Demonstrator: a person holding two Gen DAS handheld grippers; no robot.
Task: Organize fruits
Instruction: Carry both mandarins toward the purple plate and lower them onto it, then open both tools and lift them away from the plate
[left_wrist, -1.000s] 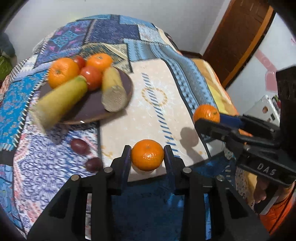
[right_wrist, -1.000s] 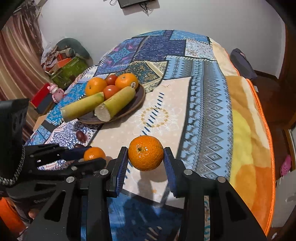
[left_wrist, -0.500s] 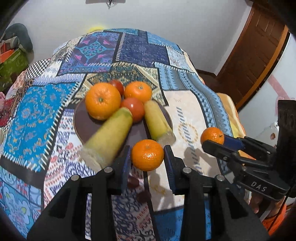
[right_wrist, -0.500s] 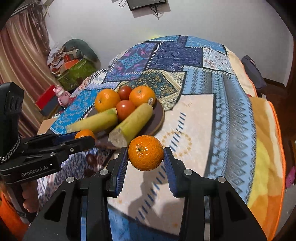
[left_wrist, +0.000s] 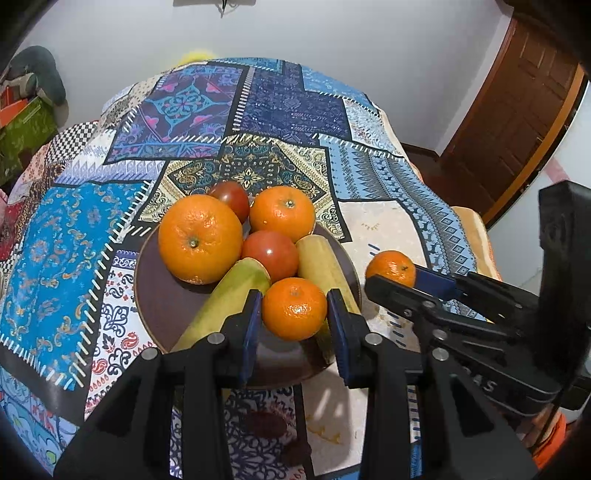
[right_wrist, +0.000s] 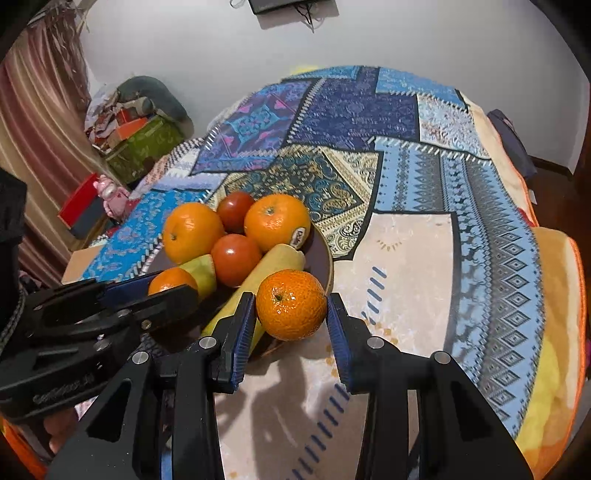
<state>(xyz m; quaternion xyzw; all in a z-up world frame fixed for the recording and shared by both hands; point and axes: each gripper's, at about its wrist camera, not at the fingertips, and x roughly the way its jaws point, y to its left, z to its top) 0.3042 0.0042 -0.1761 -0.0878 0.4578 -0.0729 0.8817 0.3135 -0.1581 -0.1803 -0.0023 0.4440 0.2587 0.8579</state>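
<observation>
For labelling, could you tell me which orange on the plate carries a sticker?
The right-hand orange, behind the tomatoes; its sticker faces right. The larger left orange shows none.

The brown plate (left_wrist: 147, 295) is crowded: two oranges (left_wrist: 200, 239), two tomatoes (left_wrist: 270, 254) and two yellow-green fruit pieces (left_wrist: 225, 299) fill its far and middle parts, leaving bare plate only at its left and near rim. To its right the cream cloth (right_wrist: 413, 266) lies open. Two dark small fruits (left_wrist: 266, 424) sit on the cloth just before the plate.
</observation>
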